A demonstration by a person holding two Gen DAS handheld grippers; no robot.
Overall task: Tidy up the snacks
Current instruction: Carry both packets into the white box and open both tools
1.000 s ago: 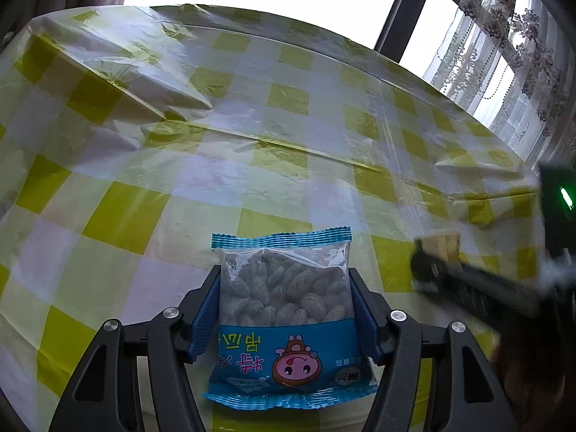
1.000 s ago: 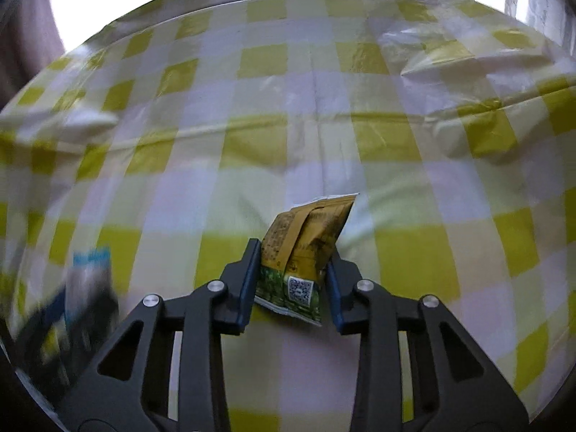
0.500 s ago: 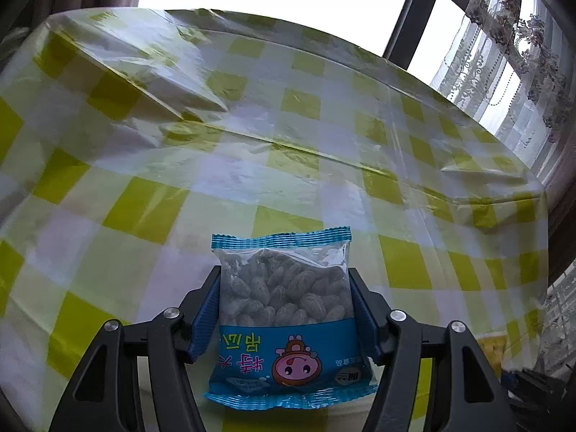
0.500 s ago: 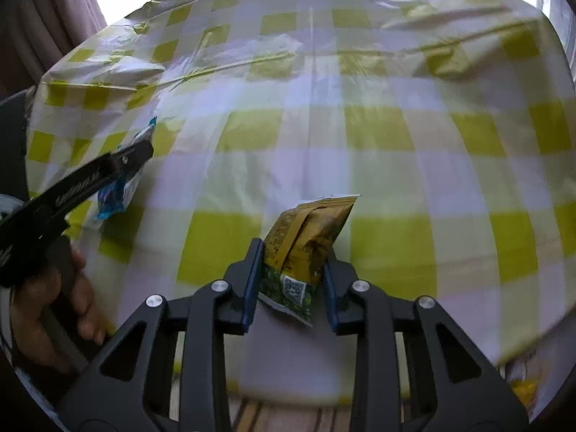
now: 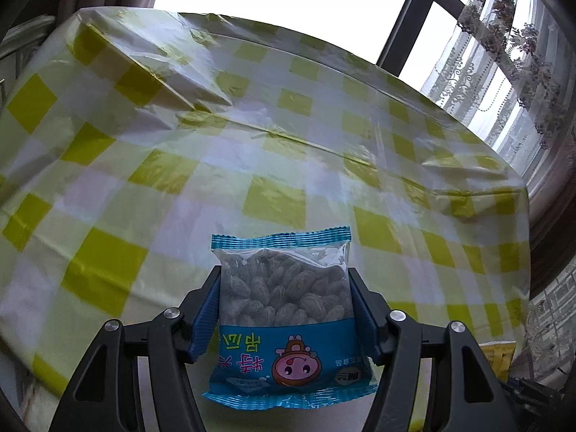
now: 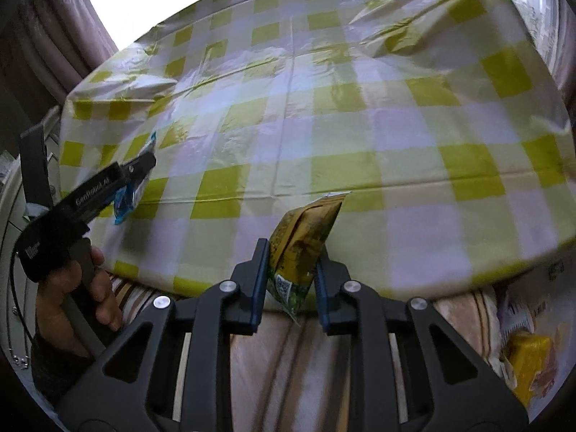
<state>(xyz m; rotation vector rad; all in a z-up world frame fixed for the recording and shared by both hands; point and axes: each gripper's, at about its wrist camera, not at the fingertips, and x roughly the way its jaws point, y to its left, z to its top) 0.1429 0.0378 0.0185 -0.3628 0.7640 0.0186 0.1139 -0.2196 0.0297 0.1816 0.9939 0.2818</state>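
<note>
Gripping, left gripper (image 5: pixel 284 309): jaws clamp blue-and-clear plastic nut packet (image 5: pixel 286 309).
Right gripper (image 6: pixel 291 270): jaws closing on yellow-green foil snack pouch (image 6: pixel 300 248).
Below: yellow-checked table (image 6: pixel 360 126).

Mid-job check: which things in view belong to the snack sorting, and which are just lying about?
Job:
- blue nut packet, clamped in the left gripper
- yellow-green packet, between the closing jaws of the right gripper
- yellow packets low at the right, off the table

Lying about:
- checked tablecloth
- lace curtain
- striped fabric below the table edge

Tablecloth (image 5: pixel 252 165) – glossy creased plastic; peanut packet (image 5: pixel 288 316) – clear shiny film.
</note>
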